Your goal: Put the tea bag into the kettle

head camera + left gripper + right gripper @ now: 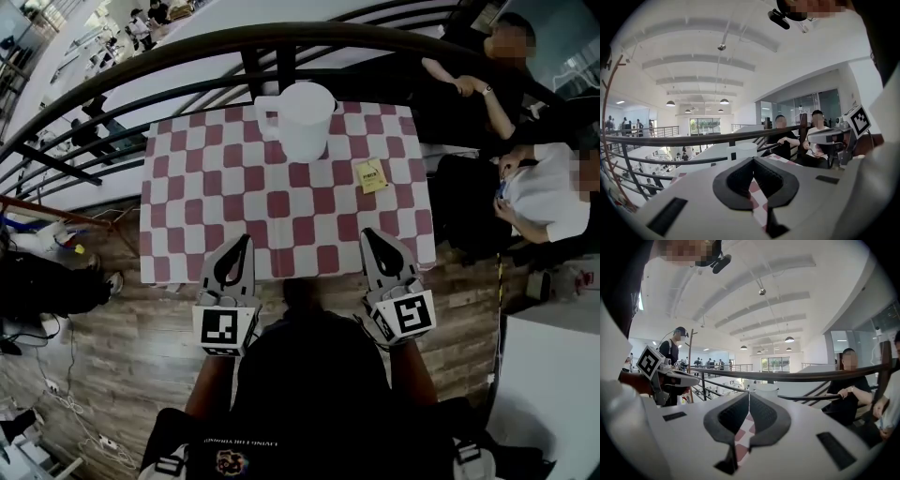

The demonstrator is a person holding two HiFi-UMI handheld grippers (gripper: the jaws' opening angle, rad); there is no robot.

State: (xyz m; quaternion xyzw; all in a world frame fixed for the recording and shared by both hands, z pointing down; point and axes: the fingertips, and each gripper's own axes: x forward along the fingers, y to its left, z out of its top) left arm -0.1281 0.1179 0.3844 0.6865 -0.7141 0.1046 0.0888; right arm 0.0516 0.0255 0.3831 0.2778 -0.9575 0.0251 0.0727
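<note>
A white kettle (300, 118) with a handle on its left stands at the far middle of the red-and-white checked table (187, 216). A yellow tea bag (371, 175) lies flat to its right. My left gripper (246, 241) and right gripper (367, 234) hover over the table's near edge, both shut and empty, well short of the tea bag and kettle. In the left gripper view the kettle (740, 151) shows beyond the closed tips (753, 159). The right gripper view shows the kettle (764, 390) past its closed tips (749, 394).
A curved dark railing (281, 42) runs behind the table's far side. Two seated people (525, 178) are close to the table's right edge. Wooden floor (141, 347) lies in front, with cables at the left.
</note>
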